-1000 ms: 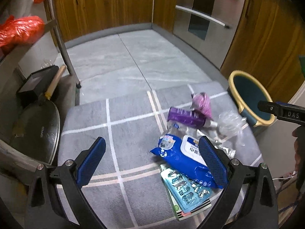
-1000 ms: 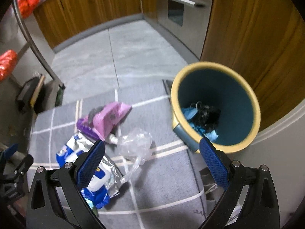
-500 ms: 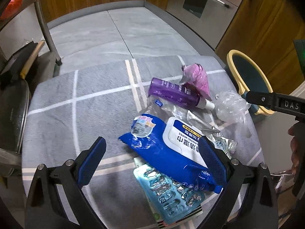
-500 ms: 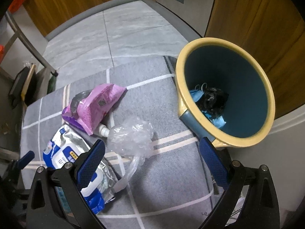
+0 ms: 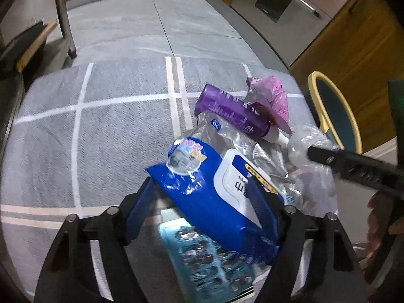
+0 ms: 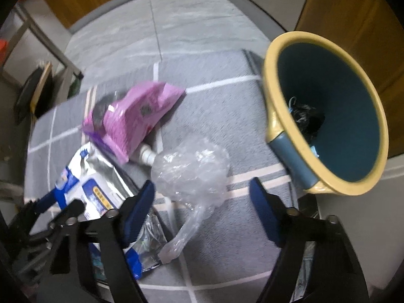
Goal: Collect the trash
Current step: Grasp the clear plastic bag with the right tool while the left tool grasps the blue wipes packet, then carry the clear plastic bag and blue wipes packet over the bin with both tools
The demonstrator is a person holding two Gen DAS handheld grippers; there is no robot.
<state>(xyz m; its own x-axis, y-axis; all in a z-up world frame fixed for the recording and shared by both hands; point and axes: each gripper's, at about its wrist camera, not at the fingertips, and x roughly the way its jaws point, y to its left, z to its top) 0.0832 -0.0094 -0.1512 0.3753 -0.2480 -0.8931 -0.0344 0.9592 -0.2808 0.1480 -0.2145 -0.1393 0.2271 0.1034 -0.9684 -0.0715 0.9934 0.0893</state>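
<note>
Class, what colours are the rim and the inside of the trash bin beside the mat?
The trash bin has a yellow rim and dark teal inside; the right wrist view shows it best.

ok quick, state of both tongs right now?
Left tongs: jaws closing around the blue wet wipes pack; firm grip cannot be told.
Right tongs: open, empty, over the clear plastic bag.

Grey rug (image 5: 121,136) with white grid lines; blue-and-white wipes pack (image 5: 214,192); purple bottle (image 5: 232,116); pink pouch (image 6: 136,118); yellow-rimmed, teal-lined bin (image 6: 325,106).
</note>
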